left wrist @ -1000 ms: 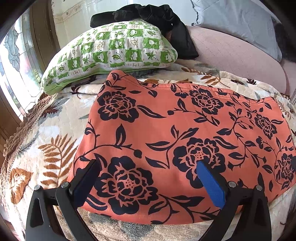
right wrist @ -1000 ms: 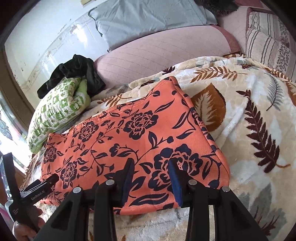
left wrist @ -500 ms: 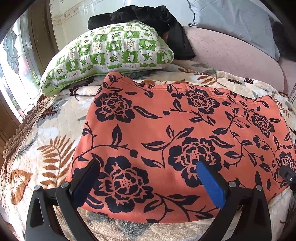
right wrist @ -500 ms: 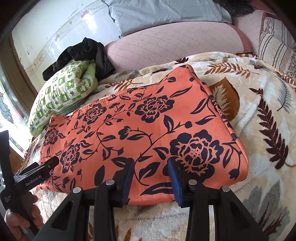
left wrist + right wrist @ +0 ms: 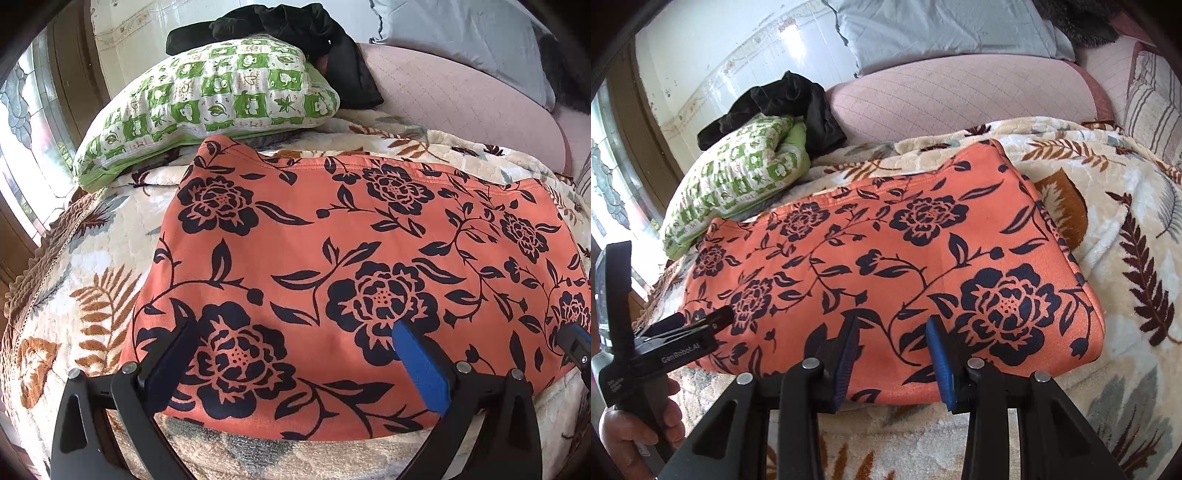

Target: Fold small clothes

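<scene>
Bedding fills both views: a leaf-print blanket [image 5: 92,280] covers the bed, with a green pillow [image 5: 221,96] and a black garment [image 5: 295,26] at its far left corner, and a pink bolster [image 5: 960,99] along the far edge.

Step in hand, as I judge it: approach before the next fold. I see the cloth [image 5: 351,251], orange with black flowers, lying flat as a wide rectangle across the blanket, one long edge toward me. It looks already doubled at least once, though I cannot confirm the layer count.

Tool state, left to right:
1. My left gripper [image 5: 297,354] is spread wide. Its fingers hover over the near left part of the cloth and pinch nothing. Whether the fingertips touch the fabric, I cannot tell.
2. My right gripper [image 5: 891,354] is parted more narrowly. Its fingers straddle the near edge of the cloth right of centre, with no fabric held between them.

The right wrist view shows the left gripper over the cloth's near left corner.

Next move, in my judgement: lower each gripper onto the near edge, one toward each near corner, close on all layers, then carry the edge over to the far edge. Risk: catching only the top layer or snagging the blanket pile.
</scene>
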### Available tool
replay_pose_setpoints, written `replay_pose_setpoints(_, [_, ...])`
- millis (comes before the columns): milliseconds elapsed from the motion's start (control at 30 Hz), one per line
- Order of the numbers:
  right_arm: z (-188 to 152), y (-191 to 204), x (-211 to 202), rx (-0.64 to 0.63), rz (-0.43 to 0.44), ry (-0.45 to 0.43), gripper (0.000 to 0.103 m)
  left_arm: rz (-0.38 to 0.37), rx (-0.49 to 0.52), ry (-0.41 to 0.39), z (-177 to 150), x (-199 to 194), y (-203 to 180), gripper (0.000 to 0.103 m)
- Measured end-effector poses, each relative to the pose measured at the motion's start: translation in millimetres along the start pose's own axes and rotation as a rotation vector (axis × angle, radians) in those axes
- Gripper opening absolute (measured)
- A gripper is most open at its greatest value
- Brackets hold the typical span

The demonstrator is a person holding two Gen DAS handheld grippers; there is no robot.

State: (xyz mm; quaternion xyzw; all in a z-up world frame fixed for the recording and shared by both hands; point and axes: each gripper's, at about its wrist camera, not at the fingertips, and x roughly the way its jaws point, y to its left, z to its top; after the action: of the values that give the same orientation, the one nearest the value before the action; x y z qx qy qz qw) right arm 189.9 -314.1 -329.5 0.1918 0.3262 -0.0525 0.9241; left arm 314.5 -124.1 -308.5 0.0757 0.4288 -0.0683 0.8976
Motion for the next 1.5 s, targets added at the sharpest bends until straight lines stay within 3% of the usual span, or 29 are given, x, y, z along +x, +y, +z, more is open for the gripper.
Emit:
replay_pose_setpoints(133, [-3.4, 18.0, -0.8, -0.063, 0.038, 0.001, 0.041, -0.002, 0.007, -0.002, -0.3, -0.9, -2.2, 0.103])
replay_pose_setpoints(300, [-16.9, 23.4, 23.8, -0.095, 0.009, 0.110, 0.042, -0.012, 0.018, 0.007, -2.5, 0.3, -6.1, 0.103])
replay_pose_setpoints(533, [-12.9, 17.3, 19.5, -0.059, 0.038, 0.108, 0.042, -0.051, 0.009, 0.083, -9.0, 7.6, -10.7, 0.103])
replay_pose_setpoints(633, [-9.8, 14.8, 13.1, -0.029, 0.049, 0.096, 0.049, -0.087, -0.013, 0.086, -10.9, -0.5, -9.4, 0.103])
replay_pose_setpoints(933, [-8.7, 2.9, -20.0, 0.003, 0.051, 0.044, 0.049, -0.121, -0.097, 0.092, -36.2, -24.3, 9.0, 0.103])
replay_pose_setpoints(1167, [-16.3, -15.7, -43.4, 0.081, 0.095, 0.046, 0.049, -0.193, -0.326, 0.161, -52.0, -11.3, 53.0, 0.103])
replay_pose_setpoints(1300, [-17.9, -25.0, -42.7, 0.087, 0.082, 0.054, 0.049, -0.295, -0.462, 0.137, -50.6, -3.8, 75.3, 0.102])
replay_pose_setpoints(1333, [-17.2, -27.4, -41.0, 0.089, 0.076, 0.056, 0.049, -0.330, -0.487, 0.126, -49.3, -1.5, 78.8, 0.100])
replay_pose_setpoints(1400, [-14.7, -31.8, -36.3, 0.100, 0.072, 0.062, 0.049, -0.392, -0.542, 0.124, -48.1, 6.7, 85.6, 0.079])
replay_pose_setpoints(1500, [-10.0, -33.1, -28.4, 0.114, 0.089, 0.074, 0.049, -0.425, -0.595, 0.107, -46.5, 13.2, 92.8, 0.071])
